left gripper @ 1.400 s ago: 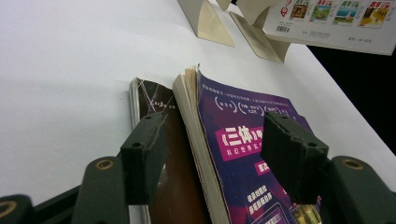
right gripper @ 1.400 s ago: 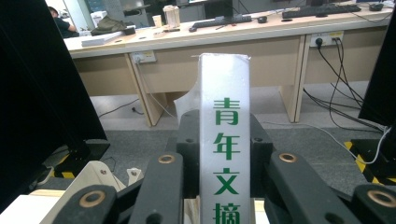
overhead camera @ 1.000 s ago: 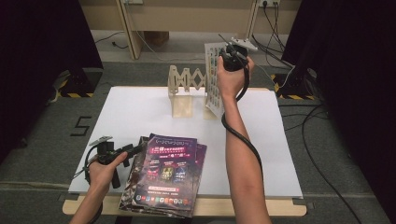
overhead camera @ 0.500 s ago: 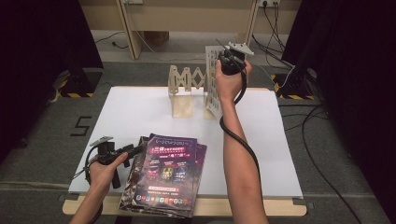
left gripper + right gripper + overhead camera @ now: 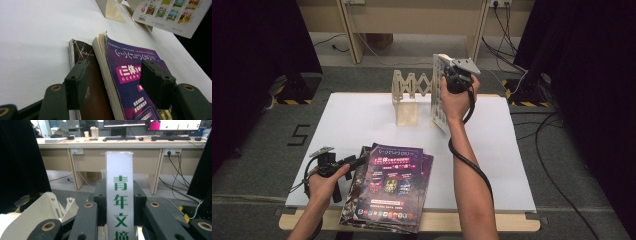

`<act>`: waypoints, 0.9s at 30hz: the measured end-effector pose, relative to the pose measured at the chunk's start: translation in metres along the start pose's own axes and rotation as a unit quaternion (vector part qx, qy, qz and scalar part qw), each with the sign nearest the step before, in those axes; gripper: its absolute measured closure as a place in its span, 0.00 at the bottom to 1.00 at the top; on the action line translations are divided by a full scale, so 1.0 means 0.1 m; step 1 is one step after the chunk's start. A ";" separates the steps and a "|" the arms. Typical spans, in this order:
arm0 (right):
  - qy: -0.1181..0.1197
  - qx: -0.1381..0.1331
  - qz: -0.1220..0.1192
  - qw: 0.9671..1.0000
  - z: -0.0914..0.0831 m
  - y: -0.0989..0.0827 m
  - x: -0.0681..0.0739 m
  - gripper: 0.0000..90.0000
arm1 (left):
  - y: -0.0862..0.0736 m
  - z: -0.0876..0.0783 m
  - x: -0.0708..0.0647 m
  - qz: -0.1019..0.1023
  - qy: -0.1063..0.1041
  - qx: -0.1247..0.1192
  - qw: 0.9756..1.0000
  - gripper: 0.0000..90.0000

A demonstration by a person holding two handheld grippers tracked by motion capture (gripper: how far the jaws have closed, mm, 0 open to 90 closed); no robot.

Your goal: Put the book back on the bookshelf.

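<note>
— What am I holding up there?
— I've got a white magazine (image 5: 438, 95) with green characters down its spine, upright, lifted above the table's far edge, beside the wooden rack (image 5: 408, 97).
— And the others?
— A purple-covered magazine (image 5: 393, 187) tops the stack at the near edge.

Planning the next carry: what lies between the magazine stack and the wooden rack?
Bare white tabletop between stack and rack, by the high view.
</note>
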State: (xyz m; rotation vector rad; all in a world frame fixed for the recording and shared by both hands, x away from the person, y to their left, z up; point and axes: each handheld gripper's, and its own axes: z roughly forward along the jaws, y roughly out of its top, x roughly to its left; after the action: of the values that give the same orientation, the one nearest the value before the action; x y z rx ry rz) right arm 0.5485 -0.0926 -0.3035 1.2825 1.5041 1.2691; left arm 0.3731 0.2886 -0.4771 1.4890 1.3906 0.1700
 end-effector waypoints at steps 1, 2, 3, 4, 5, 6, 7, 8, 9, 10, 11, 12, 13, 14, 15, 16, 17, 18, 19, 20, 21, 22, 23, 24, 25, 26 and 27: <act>0.000 0.001 0.000 1.000 -0.03 -0.02 0.00 0.81 | 0.00 0.00 0.00 0.000 0.000 0.000 1.000 0.44; -0.001 0.002 -0.002 1.000 -0.05 -0.04 0.00 0.81 | 0.00 0.00 0.00 0.000 -0.001 0.000 1.000 0.44; -0.002 0.004 -0.004 1.000 -0.08 -0.06 -0.01 0.81 | 0.00 0.00 0.00 -0.001 -0.001 -0.001 1.000 0.44; -0.002 0.005 -0.006 1.000 -0.10 -0.07 -0.02 0.81 | 0.00 0.00 0.00 -0.001 -0.001 -0.001 1.000 0.44; -0.002 0.005 -0.006 1.000 -0.13 -0.09 -0.03 0.81 | 0.00 0.00 0.00 -0.001 -0.001 -0.001 1.000 0.44; -0.002 0.005 -0.006 1.000 -0.13 -0.09 -0.03 0.81 | 0.00 0.00 0.00 -0.001 -0.001 -0.001 1.000 0.44; -0.003 0.007 -0.008 1.000 -0.19 -0.12 -0.05 0.81 | 0.00 0.00 -0.01 -0.001 -0.001 -0.001 1.000 0.44; -0.003 0.008 -0.009 1.000 -0.22 -0.14 -0.06 0.81 | 0.00 0.00 -0.01 -0.001 -0.001 0.000 1.000 0.44; -0.002 0.011 -0.010 1.000 -0.25 -0.15 -0.07 0.81 | -0.01 0.00 -0.01 0.000 -0.002 0.000 1.000 0.44; -0.001 0.015 -0.009 1.000 -0.28 -0.16 -0.08 0.81 | -0.01 0.00 -0.01 0.000 -0.002 0.000 1.000 0.44; -0.001 0.019 -0.007 1.000 -0.30 -0.17 -0.10 0.80 | -0.01 0.00 -0.01 0.000 -0.002 0.000 1.000 0.44; 0.001 0.023 -0.006 1.000 -0.32 -0.19 -0.12 0.80 | -0.01 0.00 -0.02 -0.001 -0.002 0.000 1.000 0.44; 0.001 0.027 -0.004 1.000 -0.34 -0.21 -0.14 0.80 | -0.01 0.00 -0.02 -0.001 -0.002 0.000 1.000 0.44; 0.003 0.030 -0.003 1.000 -0.35 -0.24 -0.16 0.80 | -0.01 0.00 -0.02 0.000 -0.002 0.000 1.000 0.44; 0.004 0.031 -0.002 1.000 -0.37 -0.26 -0.17 0.80 | -0.01 0.00 -0.02 0.000 -0.001 0.000 1.000 0.44; 0.003 0.031 -0.006 1.000 -0.39 -0.28 -0.18 0.80 | 0.00 0.00 -0.02 0.001 -0.001 0.000 1.000 0.44; 0.004 0.030 -0.005 1.000 -0.41 -0.28 -0.19 0.80 | 0.00 0.00 -0.02 0.000 -0.002 -0.001 1.000 0.44; 0.004 0.030 -0.005 1.000 -0.41 -0.28 -0.19 0.80 | 0.00 0.00 -0.02 0.000 -0.002 -0.001 1.000 0.44; 0.006 0.032 -0.007 0.999 -0.44 -0.28 -0.19 0.80 | -0.01 0.00 -0.03 0.000 -0.002 0.000 1.000 0.44; 0.006 0.033 -0.009 0.999 -0.46 -0.28 -0.19 0.80 | -0.01 0.00 -0.03 0.000 -0.003 0.000 1.000 0.44; 0.007 0.034 -0.009 0.999 -0.47 -0.29 -0.18 0.80 | -0.01 0.00 -0.03 0.001 -0.003 0.000 1.000 0.44; 0.007 0.036 -0.010 0.999 -0.49 -0.30 -0.18 0.80 | 0.00 0.00 -0.03 0.001 -0.003 0.000 1.000 0.44; 0.007 0.036 -0.010 0.999 -0.49 -0.30 -0.18 0.80 | 0.00 0.00 -0.03 0.001 -0.003 0.000 1.000 0.44; 0.007 0.039 -0.009 0.999 -0.52 -0.32 -0.18 0.80 | 0.00 0.00 -0.03 0.000 -0.003 -0.002 1.000 0.44; 0.007 0.040 -0.010 0.999 -0.53 -0.33 -0.19 0.80 | 0.00 0.00 -0.03 0.000 -0.002 -0.002 1.000 0.44; 0.008 0.043 -0.007 0.999 -0.55 -0.33 -0.19 0.79 | 0.00 0.00 -0.03 0.000 -0.002 -0.002 1.000 0.44; 0.008 0.044 -0.007 0.999 -0.55 -0.33 -0.19 0.79 | 0.00 -0.01 -0.03 0.000 -0.002 -0.002 1.000 0.44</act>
State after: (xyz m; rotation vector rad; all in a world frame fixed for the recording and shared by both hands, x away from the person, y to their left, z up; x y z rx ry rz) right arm 0.4921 -0.1226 -0.3256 1.3191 1.5934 1.2185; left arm 0.3717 0.2870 -0.4755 1.4848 1.3856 0.1697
